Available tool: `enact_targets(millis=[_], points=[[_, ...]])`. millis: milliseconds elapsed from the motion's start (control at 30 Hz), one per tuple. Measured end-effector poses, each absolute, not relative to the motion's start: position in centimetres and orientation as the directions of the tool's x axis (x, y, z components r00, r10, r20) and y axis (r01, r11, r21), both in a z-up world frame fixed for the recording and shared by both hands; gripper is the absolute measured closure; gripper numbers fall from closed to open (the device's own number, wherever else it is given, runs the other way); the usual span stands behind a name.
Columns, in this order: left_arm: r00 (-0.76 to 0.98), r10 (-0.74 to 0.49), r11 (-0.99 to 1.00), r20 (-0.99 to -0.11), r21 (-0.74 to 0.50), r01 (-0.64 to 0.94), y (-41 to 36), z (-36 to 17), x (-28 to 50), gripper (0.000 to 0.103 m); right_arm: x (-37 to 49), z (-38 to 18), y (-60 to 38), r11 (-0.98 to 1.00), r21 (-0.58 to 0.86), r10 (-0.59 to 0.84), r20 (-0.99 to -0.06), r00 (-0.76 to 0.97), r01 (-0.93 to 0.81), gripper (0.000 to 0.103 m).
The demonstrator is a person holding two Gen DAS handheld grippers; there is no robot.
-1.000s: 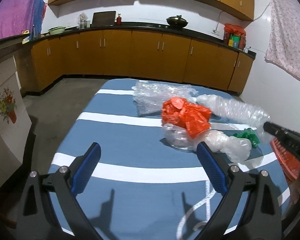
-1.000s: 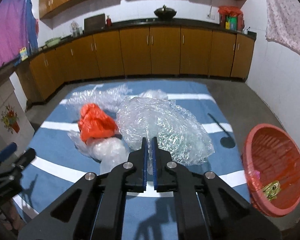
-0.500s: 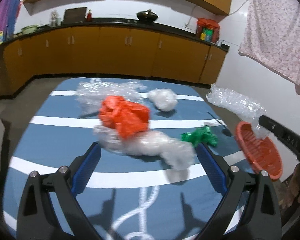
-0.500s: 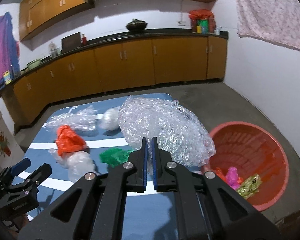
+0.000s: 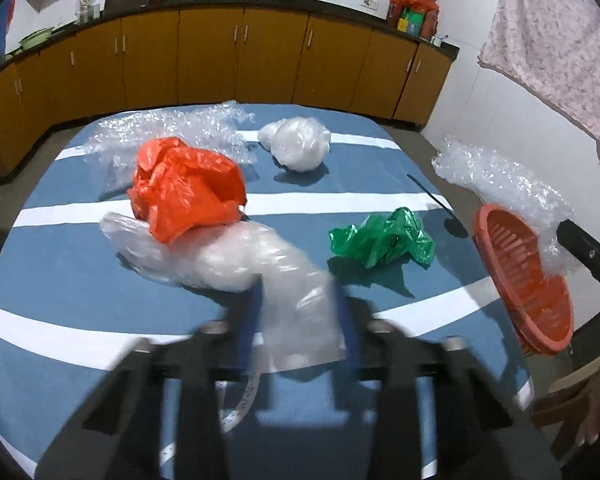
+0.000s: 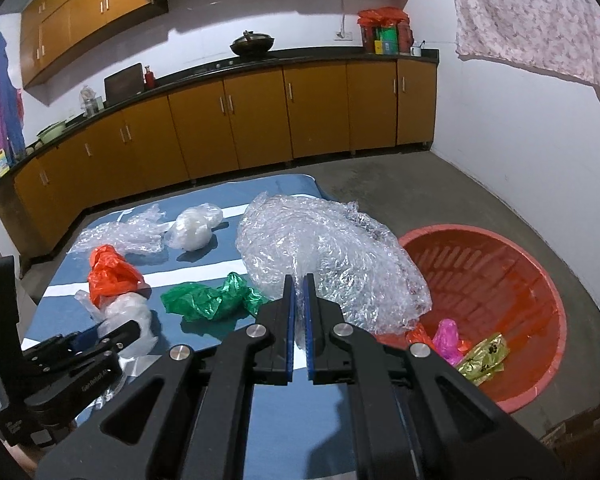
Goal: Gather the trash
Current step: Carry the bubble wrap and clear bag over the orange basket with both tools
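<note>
Left wrist view: the left claw (image 5: 298,312), which stood wide open over the worktop (image 5: 80,280) 1 second ago, is now closing, with the near end of the long clear plastic bag (image 5: 228,256) between its blue fingers (image 5: 247,322); motion blur hides whether the pads press yet. The orange bag (image 5: 184,188) lies on the far end of that clear bag and will probably drag along with it. Right wrist view: the right claw (image 6: 297,312) is closed on the sheet of bubble wrap (image 6: 332,260), which has travelled from above the worktop to the rim of the red basket (image 6: 540,280) on the floor. Release over the basket appears to be the next step. 3 more pieces remain on the worktop: the green bag (image 5: 382,236), the white wad (image 5: 298,148), and a second clear sheet (image 5: 172,128).
</note>
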State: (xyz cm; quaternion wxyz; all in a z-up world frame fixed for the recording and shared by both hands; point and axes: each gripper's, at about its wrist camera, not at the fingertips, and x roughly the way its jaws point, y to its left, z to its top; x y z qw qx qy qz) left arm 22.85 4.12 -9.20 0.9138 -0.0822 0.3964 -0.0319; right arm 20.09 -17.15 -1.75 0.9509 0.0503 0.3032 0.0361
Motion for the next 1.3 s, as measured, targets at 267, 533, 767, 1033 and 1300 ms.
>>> enact_targets(millis=[267,533,767,1033,1300], points=[[0.718,-0.161,0.983,-0.677,-0.178,0.052,4.9,-7.4,20.8,0.095,19.5,-1.1,-16.8,0.991,0.125,0.112,-0.562,0.819,-0.05,0.098],[0.748,-0.204,0.974,-0.632,-0.209,0.088,5.7,-4.2,18.4,0.095,18.3,0.2,-15.9,0.99,0.121,0.13,-0.534,0.835,-0.077,0.098],[0.768,-0.244,0.965,-0.592,-0.227,0.132,5.2,-1.8,16.9,0.095,17.3,1.3,-16.0,0.99,0.118,0.128,-0.51,0.85,-0.078,0.098],[0.789,-0.267,0.96,-0.554,-0.222,0.169,4.2,0.5,16.4,0.095,16.3,2.3,-17.2,0.99,0.126,0.112,-0.48,0.87,-0.058,0.098],[0.796,-0.286,0.957,-0.533,-0.206,0.206,2.7,2.1,16.9,0.095,15.4,2.3,-18.8,0.991,0.135,0.076,-0.463,0.883,-0.014,0.098]])
